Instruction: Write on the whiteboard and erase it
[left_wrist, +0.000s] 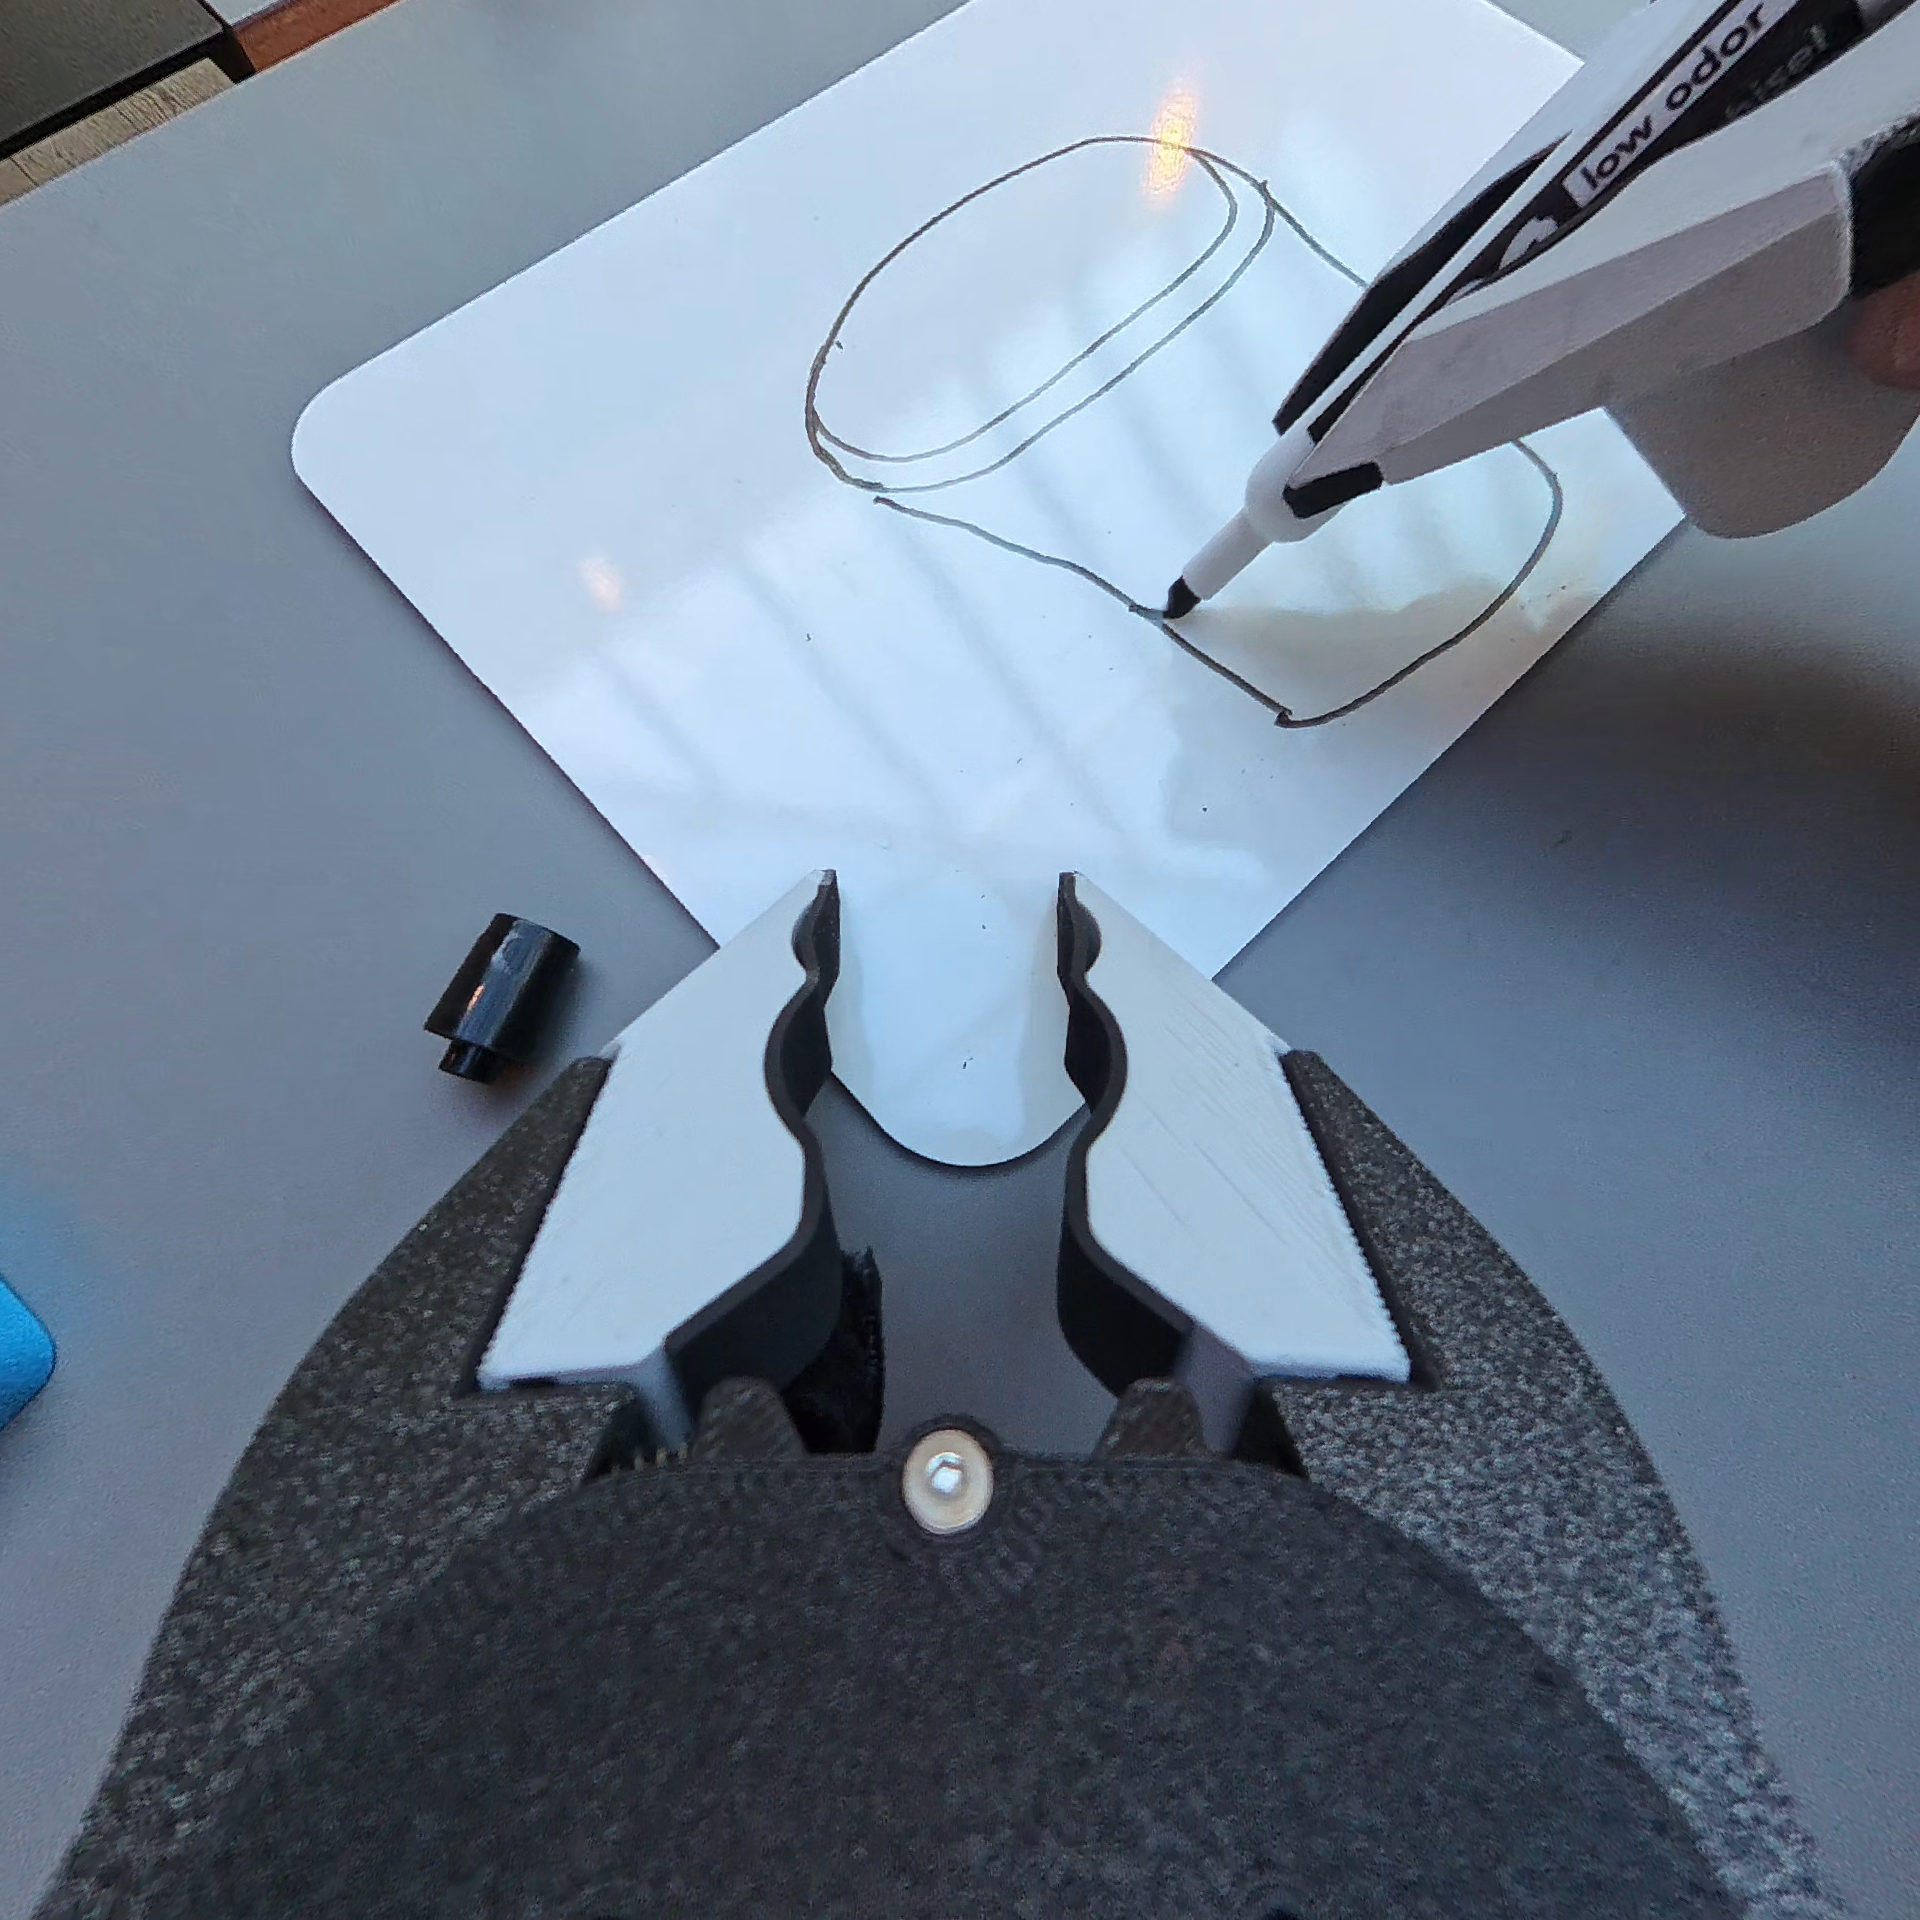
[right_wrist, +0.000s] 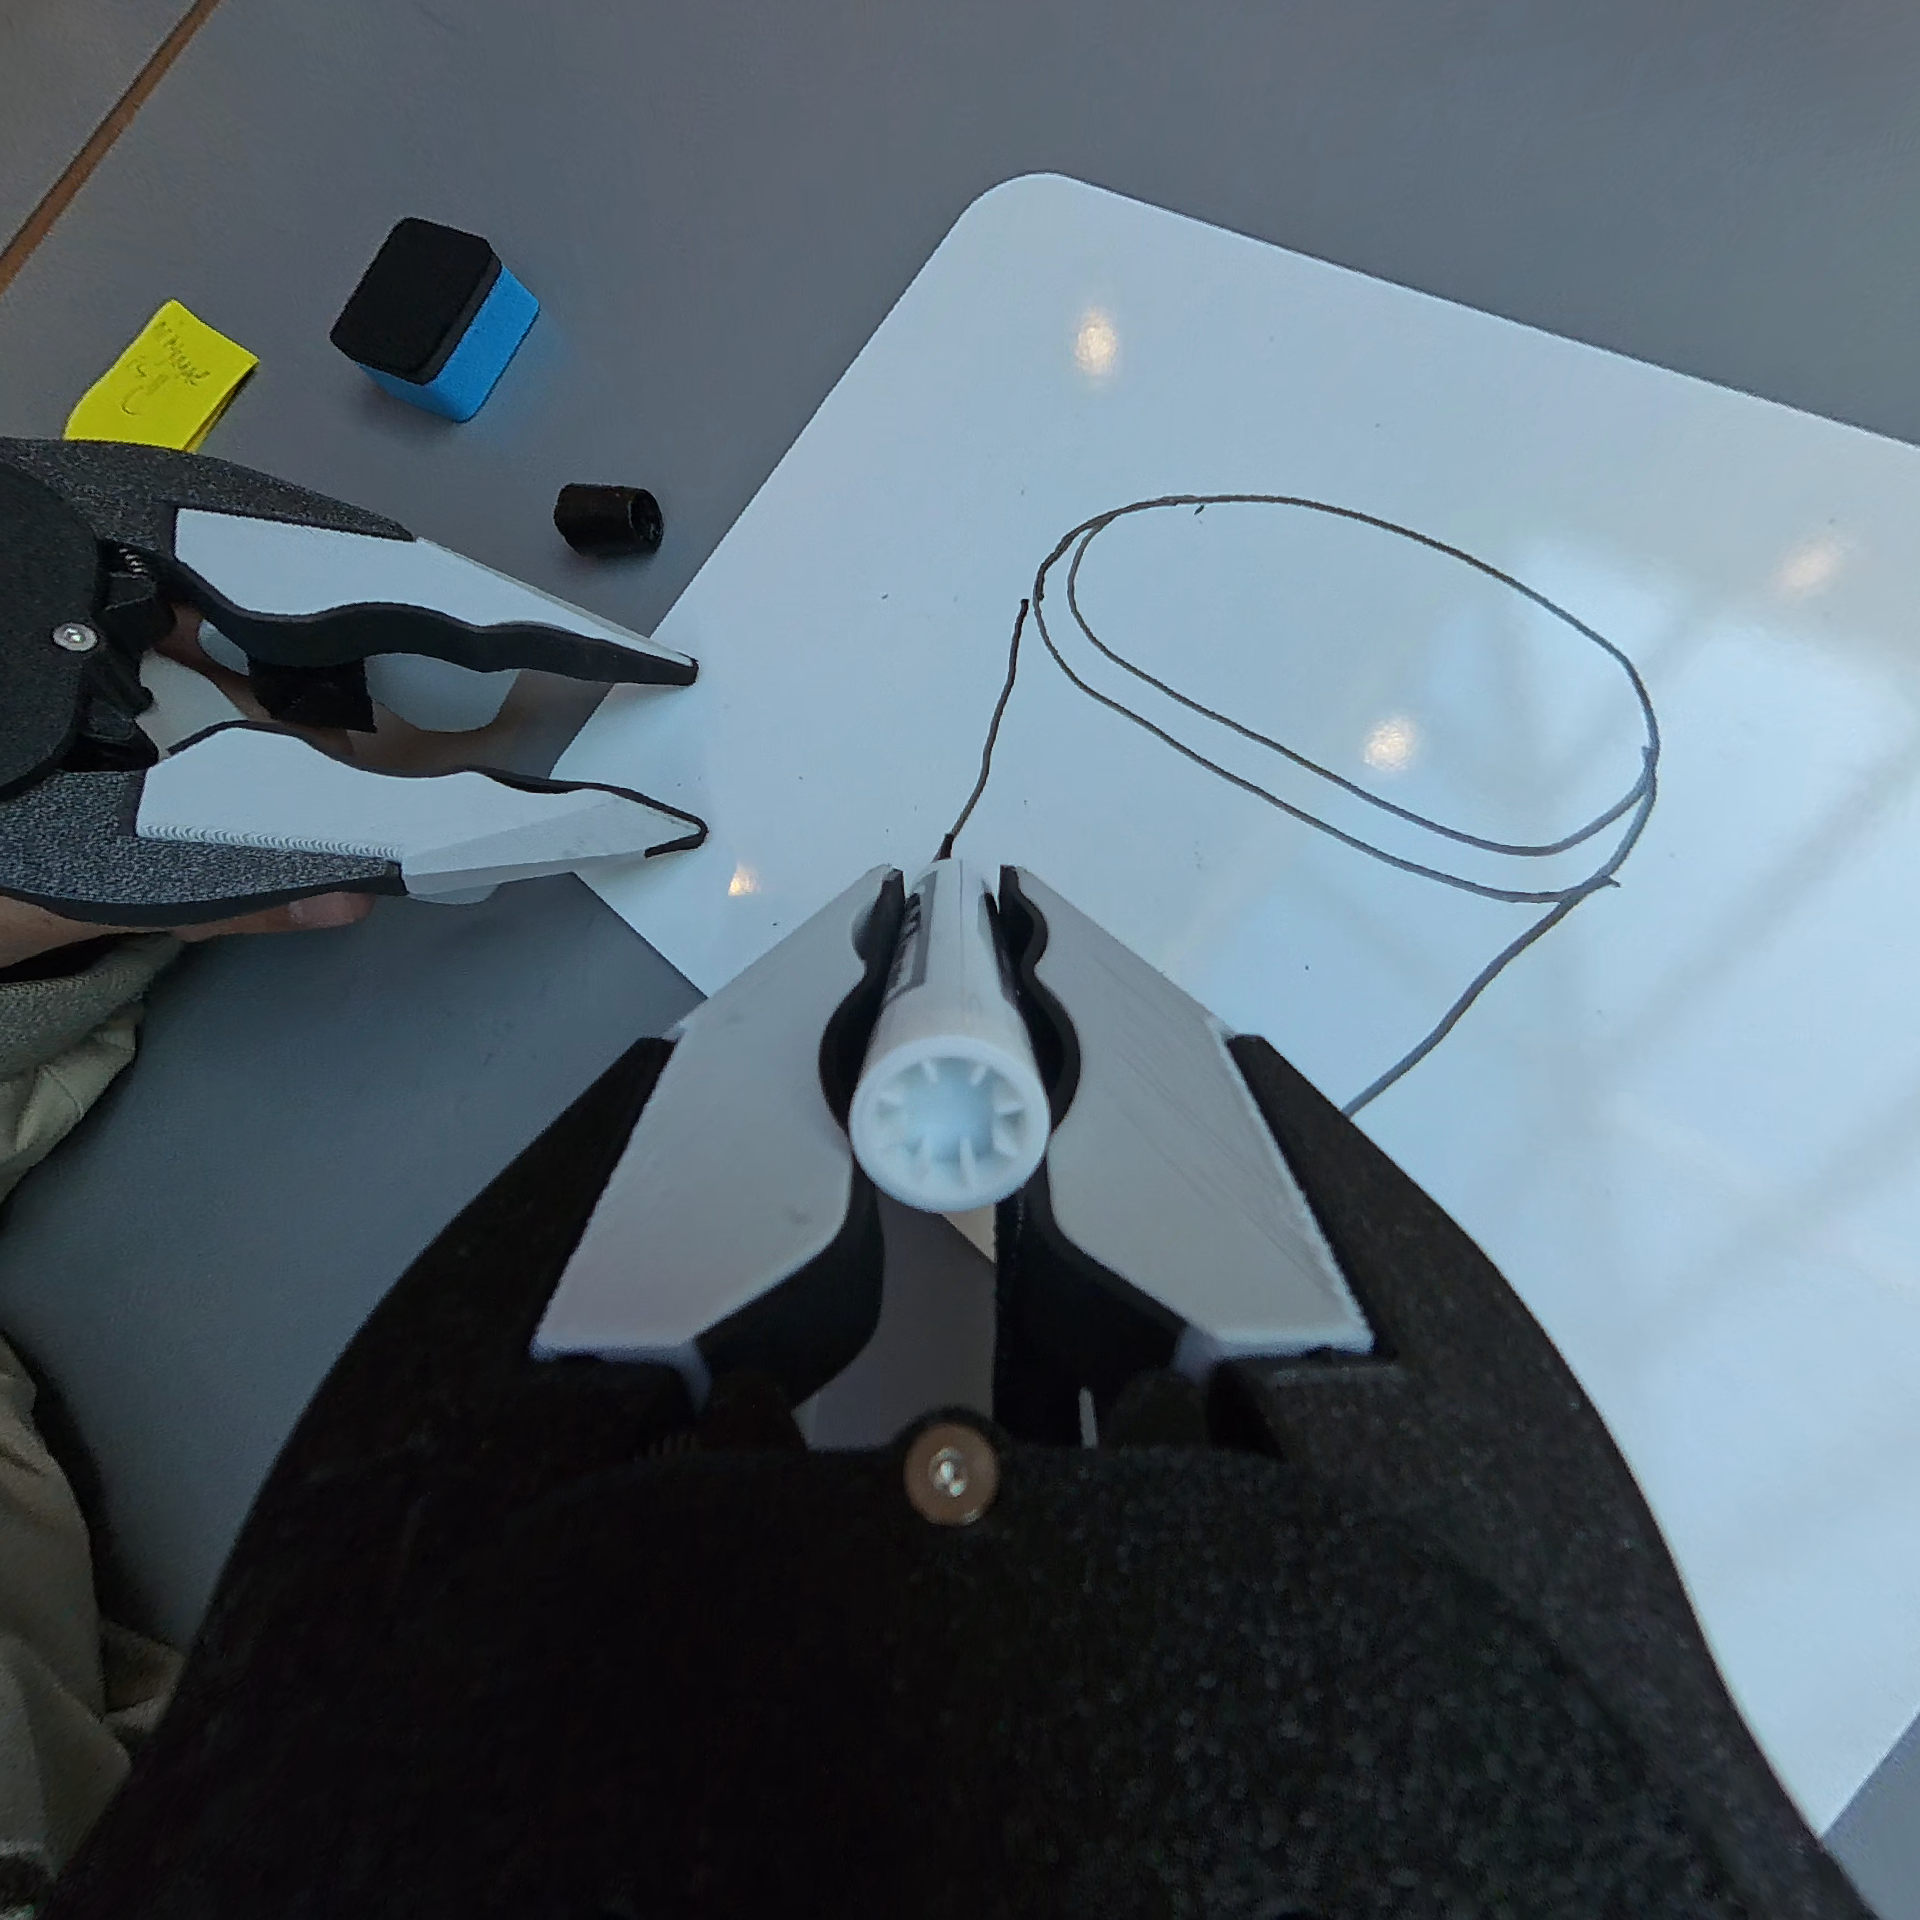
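Left of the whiteboard (right_wrist: 1195, 343), a blue eraser block (right_wrist: 442, 322) and black cap (right_wrist: 608, 520) lie on the worktop. The left gripper (left_wrist: 948, 904) hovers over the board's corner, jaws apart, empty. The right gripper (right_wrist: 945, 883) clamps the marker (right_wrist: 945, 1039), tip touching the drawn outline (left_wrist: 1039, 312).

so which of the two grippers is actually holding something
The right gripper, shut on the white marker; the left gripper is open and empty over the whiteboard corner.
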